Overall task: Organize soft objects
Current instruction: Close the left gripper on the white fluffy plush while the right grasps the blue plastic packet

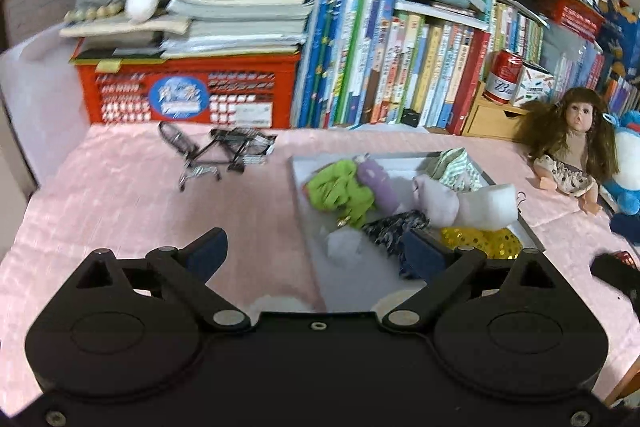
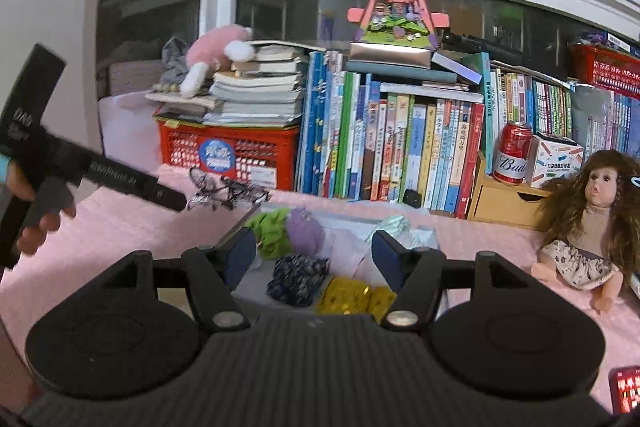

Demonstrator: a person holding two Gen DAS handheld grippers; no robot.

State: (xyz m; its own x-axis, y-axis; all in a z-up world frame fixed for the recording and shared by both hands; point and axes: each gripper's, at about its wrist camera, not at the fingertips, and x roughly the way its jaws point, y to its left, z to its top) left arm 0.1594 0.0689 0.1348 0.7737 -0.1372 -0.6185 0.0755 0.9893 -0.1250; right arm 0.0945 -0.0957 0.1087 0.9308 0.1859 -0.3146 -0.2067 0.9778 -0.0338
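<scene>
A grey tray [image 1: 306,199] on the pink cloth holds several soft things: a green rag toy [image 1: 340,191], a purple plush [image 1: 378,187], a pale lilac plush [image 1: 436,199], a white pad [image 1: 488,207], a dark patterned cloth [image 1: 390,231], a gold sequin piece [image 1: 480,241] and a striped cloth [image 1: 456,167]. My left gripper [image 1: 316,251] hangs open over the tray's near left corner, holding nothing. My right gripper [image 2: 314,253] is open and empty above the dark cloth [image 2: 298,279] and gold piece [image 2: 352,297], with the green toy [image 2: 272,231] and purple plush [image 2: 306,231] beyond.
A doll [image 2: 588,223] sits right of the tray, with a blue plush [image 1: 628,167] beside it. Behind stand a red crate [image 1: 188,91] under stacked books, a row of books [image 1: 400,67], a can [image 2: 514,159] on a wooden drawer, and wire toys [image 1: 216,151]. A hand [image 2: 28,235] holds the left tool.
</scene>
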